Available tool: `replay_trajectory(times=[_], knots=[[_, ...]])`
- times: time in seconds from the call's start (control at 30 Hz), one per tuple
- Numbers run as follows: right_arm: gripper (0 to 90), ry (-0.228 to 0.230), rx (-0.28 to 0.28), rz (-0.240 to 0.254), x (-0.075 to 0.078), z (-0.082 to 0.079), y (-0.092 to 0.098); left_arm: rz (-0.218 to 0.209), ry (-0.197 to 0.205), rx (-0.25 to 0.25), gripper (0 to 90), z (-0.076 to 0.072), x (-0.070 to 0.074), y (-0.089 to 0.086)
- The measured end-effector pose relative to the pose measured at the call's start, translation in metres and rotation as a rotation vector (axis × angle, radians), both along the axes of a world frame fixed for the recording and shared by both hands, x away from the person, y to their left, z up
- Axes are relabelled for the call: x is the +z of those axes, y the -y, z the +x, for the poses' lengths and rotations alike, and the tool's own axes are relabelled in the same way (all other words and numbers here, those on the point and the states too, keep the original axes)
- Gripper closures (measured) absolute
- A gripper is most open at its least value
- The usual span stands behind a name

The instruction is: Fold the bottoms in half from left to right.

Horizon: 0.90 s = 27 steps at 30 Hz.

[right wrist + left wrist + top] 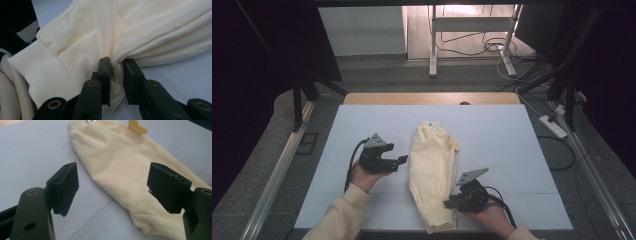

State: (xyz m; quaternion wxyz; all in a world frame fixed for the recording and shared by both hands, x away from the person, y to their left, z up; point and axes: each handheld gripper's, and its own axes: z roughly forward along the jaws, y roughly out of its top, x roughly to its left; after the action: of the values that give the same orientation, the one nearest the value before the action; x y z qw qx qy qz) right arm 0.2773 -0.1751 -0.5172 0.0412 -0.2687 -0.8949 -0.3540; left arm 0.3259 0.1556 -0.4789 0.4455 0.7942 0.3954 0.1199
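The table (362,99) carries a white mat (492,135) that covers almost all its top. On the mat lies one pale yellow garment (432,170), folded long.

Pale blue worktop (492,130) with a wood strip along the far edge (432,98), grey floor (262,150) around it. Beyond the grippers stands a white metal frame (472,30) amid tangled cables (492,47), a power strip (553,126) off right, dark drapes both sides.
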Motion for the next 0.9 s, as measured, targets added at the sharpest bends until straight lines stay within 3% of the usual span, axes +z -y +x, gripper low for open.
replay_trajectory(times=[0.2, 0.33, 0.67, 0.9], knots=[[75.3, 0.011, 0.013, -0.002, 0.001, 0.0, 0.001, -0.001, 0.004, -0.004, 25.5, -0.001, 0.001, 0.0], [68.3, 0.033, 0.01, 0.023, 0.006, 0.001, 0.008, -0.003, 0.004, -0.003, 25.5, 0.0, 0.001, -0.001], [43.9, 0.16, -0.134, 0.106, 0.022, 0.013, 0.039, -0.011, 0.01, -0.011, 25.3, -0.002, 0.002, -0.001], [39.7, 0.219, -0.18, 0.138, 0.025, 0.026, 0.047, -0.016, 0.009, -0.012, 25.2, -0.001, 0.001, -0.001]])
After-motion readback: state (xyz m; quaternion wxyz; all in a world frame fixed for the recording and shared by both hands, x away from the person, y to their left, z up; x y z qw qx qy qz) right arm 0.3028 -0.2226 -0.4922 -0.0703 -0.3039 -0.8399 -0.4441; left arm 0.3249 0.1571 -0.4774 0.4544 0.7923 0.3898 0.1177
